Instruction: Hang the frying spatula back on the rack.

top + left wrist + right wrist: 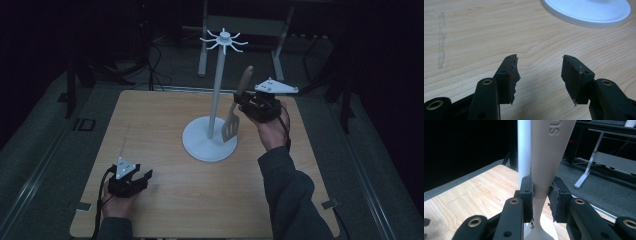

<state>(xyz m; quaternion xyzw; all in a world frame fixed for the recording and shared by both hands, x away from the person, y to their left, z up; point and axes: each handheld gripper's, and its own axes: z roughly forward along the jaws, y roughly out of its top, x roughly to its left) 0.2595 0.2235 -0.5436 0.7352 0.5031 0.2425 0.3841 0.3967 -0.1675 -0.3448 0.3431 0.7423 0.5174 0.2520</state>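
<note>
Right gripper (541,195) clamps a spatula (549,150) whose handle reads "SU"

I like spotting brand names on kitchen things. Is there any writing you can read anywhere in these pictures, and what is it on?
"SU": raised letters on the spatula handle, cut off by the top edge of the right gripper view, so the rest of the word cannot be read.
No other writing is legible on anything else.

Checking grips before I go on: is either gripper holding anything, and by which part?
The right gripper holds the spatula by the narrow neck of its handle, blade hanging down. The left gripper is open, holding nothing.
</note>
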